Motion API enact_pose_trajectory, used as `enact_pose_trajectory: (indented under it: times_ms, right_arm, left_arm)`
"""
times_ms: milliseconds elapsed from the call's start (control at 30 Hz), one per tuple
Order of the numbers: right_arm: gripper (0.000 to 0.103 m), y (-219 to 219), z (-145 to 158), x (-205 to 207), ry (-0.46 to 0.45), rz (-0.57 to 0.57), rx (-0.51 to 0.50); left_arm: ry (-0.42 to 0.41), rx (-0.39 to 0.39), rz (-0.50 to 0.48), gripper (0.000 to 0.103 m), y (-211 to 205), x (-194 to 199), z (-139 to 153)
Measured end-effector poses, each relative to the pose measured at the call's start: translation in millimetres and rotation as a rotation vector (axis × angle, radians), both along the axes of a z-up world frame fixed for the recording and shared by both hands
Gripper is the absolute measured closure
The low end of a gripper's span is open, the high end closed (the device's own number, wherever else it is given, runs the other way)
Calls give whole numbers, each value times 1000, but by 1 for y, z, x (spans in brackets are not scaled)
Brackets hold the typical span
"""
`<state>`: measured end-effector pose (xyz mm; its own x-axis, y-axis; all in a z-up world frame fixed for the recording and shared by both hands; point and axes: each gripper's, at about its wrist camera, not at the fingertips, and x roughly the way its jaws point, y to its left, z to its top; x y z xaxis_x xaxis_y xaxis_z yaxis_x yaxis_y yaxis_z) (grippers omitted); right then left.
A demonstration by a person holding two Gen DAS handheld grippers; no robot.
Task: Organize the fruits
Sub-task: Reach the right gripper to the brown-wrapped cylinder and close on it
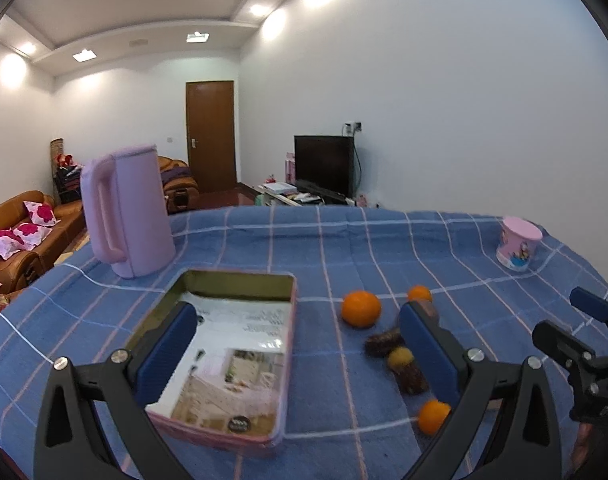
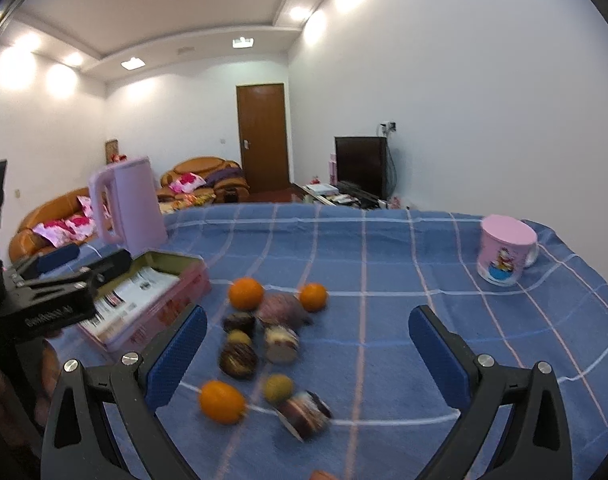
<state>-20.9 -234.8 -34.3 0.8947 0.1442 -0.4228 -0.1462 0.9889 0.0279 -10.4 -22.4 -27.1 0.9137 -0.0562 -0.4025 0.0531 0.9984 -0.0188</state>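
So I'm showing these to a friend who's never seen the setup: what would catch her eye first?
Probably the bright oranges scattered with brown snack rolls mid-table on the blue checked cloth. Next, the open pink tin to their left, holding only a printed sheet, with the tall lilac kettle behind it. A pink cartoon mug stands alone at the far right, and both claws, left and right, are open.

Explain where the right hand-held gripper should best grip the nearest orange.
Probably across the nearest orange's middle, descending from above. It is round, so width matters little, but a greenish fruit lies close right; fingers should straddle it front to back.
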Motion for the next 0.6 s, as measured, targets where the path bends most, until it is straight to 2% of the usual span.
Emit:
enact_pose_trajectory:
  times_ms: [167, 300, 367, 433, 600]
  right_arm:
    - [1, -17, -17, -3, 66, -8, 12]
    - [3, -12, -26, -1, 109, 23, -32]
    - [17, -5, -32, 3, 148, 52, -62]
    - [25, -1, -38, 8, 181, 76, -66]
    - [30, 7, -46, 14, 232, 119, -92]
  left_arm:
    - [87, -39, -85, 0, -15, -2, -21]
    - [102, -12, -123, 0, -31, -5, -29]
    - [109, -2, -136, 0, -36, -6, -30]
    - [108, 10, -141, 0, -39, -6, -30]
    - [124, 25, -157, 0, -44, -5, -32]
